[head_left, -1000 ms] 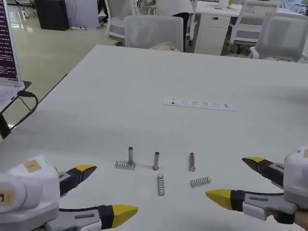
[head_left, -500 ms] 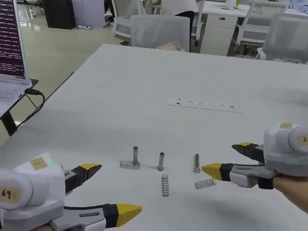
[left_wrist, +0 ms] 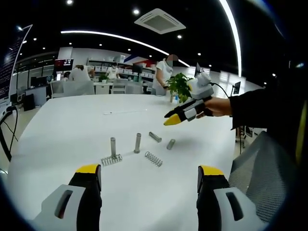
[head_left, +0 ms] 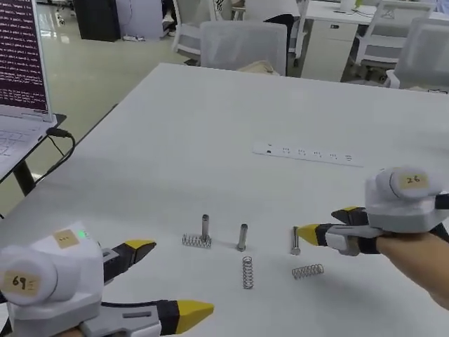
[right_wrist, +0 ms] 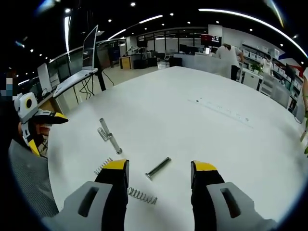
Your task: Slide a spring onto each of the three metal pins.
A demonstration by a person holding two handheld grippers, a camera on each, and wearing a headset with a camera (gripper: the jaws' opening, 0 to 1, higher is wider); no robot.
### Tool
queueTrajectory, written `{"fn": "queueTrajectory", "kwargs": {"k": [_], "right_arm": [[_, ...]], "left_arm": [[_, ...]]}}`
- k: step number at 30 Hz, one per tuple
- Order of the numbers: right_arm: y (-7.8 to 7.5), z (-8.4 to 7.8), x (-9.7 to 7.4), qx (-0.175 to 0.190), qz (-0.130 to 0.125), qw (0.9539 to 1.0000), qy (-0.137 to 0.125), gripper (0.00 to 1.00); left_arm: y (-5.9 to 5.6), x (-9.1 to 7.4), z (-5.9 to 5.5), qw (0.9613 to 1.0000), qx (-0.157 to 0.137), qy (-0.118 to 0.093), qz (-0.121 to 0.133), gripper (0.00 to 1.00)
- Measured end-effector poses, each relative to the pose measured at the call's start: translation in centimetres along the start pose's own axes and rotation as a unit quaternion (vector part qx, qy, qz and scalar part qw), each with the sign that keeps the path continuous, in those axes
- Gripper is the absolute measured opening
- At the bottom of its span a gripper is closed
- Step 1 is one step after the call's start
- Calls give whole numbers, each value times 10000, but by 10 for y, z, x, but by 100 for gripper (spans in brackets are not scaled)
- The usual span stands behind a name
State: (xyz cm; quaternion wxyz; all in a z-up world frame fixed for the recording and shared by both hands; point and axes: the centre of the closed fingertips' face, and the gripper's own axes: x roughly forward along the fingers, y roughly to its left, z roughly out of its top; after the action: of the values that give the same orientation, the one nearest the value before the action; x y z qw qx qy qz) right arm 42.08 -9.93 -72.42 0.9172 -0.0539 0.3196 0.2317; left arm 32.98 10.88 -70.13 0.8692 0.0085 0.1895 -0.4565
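Yellow-tipped, the right gripper [head_left: 327,222] is spread wide, its nearer tip just beside the right pin [head_left: 295,241] on the white worktop [head_left: 210,126]. One spring [head_left: 308,270] lies loose near that pin. A second spring [head_left: 247,272] lies before the middle pin [head_left: 242,237], and a third spring [head_left: 197,241] rests against the left pin [head_left: 205,227]. Closer to the person, the left gripper [head_left: 168,277] hovers, also spread.

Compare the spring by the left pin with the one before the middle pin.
In the head view the left spring lies crosswise, the middle spring lengthwise. The left spring seems to touch the left pin; the middle spring lies apart from the middle pin. Both lie flat on the table, on no pin.
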Motion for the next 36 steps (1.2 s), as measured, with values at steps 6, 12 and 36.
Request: {"fn": "queueTrajectory", "kwargs": {"k": [6, 12, 36], "right_arm": [[-4, -5, 12, 151, -66, 9996, 212, 45], [-6, -9, 27, 194, -81, 9987, 460, 41], [-5, -27, 60, 462, -143, 9925, 1126, 21]], "left_arm": [[0, 0, -2, 10000, -2, 27, -14, 79], [1, 1, -3, 10000, -11, 57, -15, 78], [1, 2, -6, 9999, -53, 102, -24, 75]]}}
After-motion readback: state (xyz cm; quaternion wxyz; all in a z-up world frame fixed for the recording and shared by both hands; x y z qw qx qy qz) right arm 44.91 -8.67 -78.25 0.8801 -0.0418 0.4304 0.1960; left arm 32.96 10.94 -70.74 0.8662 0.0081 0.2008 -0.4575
